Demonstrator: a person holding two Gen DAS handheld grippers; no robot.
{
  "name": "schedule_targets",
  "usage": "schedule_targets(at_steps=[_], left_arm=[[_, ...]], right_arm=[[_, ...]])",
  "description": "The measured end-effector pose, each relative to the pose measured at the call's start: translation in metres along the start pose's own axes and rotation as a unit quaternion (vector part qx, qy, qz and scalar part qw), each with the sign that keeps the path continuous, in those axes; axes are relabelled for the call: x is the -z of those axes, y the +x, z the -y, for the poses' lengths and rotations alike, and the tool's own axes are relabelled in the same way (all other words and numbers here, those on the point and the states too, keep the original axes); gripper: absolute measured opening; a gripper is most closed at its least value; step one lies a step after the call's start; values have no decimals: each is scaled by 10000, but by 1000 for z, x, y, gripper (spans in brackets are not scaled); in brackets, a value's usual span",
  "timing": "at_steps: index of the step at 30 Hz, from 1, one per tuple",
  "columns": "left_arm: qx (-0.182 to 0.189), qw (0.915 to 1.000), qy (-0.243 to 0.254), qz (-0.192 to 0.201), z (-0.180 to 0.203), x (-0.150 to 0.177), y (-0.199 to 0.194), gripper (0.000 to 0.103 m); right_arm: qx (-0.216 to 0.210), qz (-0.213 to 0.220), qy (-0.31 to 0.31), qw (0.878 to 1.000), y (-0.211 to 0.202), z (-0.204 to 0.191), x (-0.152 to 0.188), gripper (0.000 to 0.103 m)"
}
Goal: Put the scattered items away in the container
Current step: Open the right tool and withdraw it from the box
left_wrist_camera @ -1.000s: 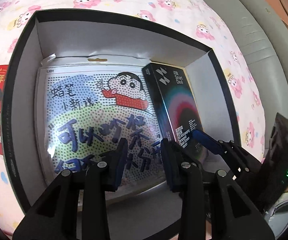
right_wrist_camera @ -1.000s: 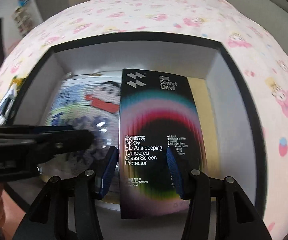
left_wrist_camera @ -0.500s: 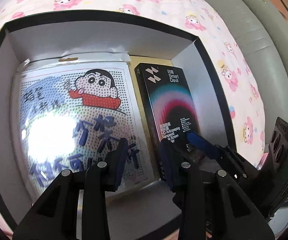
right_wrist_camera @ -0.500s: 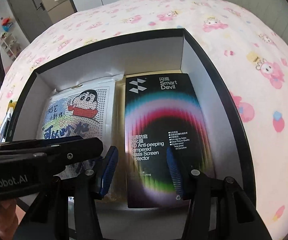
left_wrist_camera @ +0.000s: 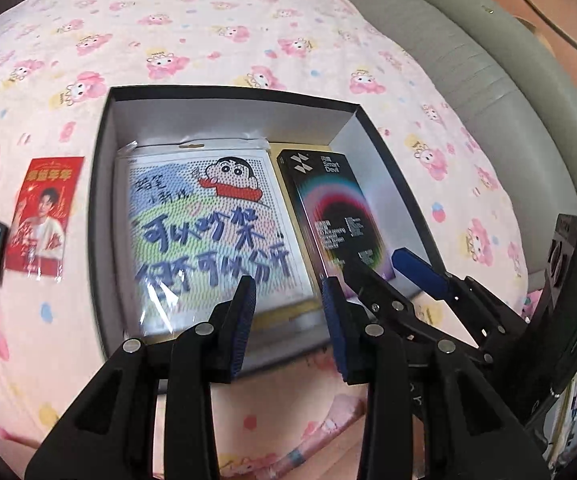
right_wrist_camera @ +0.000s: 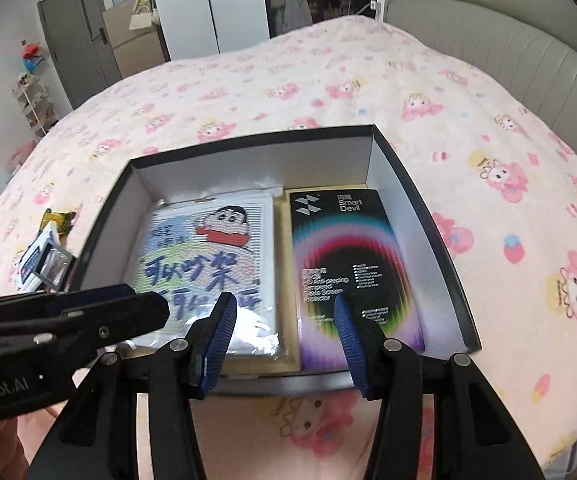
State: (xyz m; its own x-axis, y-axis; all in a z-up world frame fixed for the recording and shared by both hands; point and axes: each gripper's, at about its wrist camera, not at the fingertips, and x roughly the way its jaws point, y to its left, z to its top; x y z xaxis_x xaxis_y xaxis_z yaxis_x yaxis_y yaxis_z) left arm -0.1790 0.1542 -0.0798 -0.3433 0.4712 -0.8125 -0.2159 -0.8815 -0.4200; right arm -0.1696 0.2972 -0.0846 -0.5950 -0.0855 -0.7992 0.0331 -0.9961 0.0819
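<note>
Over the box's near edge: my left tool (left_wrist_camera: 288, 320) and right tool (right_wrist_camera: 280, 344) both part-open, empty. Box (left_wrist_camera: 104, 216) holds two packs. Red card (left_wrist_camera: 42, 220) lies on bed left of box, long axis running away; left tool nearer.

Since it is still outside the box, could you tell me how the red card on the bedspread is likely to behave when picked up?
The red card looks thin and flat, so probably light and somewhat bendy. Its clear sleeve glints, so it may be slippery. Lying flush on the soft bedspread, its edge could be hard to get under.
</note>
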Motion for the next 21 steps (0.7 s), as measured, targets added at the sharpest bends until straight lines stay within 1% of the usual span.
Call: schedule_targets(at_steps=[2, 6, 13, 21], left_arm=[[4, 10000, 33, 61, 2, 5, -7, 35], [-47, 9996, 163, 221, 3, 20, -33, 36], [-11, 9990, 225, 392, -7, 41, -76, 37], [-55, 9981, 193, 582, -23, 62, -107, 37]], right_arm=[[-79, 37, 14, 10000, -12, -3, 6, 47], [-203, 120, 17, 9997, -32, -15, 17, 47], [-349, 297, -142, 9988, -62, -46, 29, 47], [-386, 345, -326, 9981, -76, -75, 38, 47]])
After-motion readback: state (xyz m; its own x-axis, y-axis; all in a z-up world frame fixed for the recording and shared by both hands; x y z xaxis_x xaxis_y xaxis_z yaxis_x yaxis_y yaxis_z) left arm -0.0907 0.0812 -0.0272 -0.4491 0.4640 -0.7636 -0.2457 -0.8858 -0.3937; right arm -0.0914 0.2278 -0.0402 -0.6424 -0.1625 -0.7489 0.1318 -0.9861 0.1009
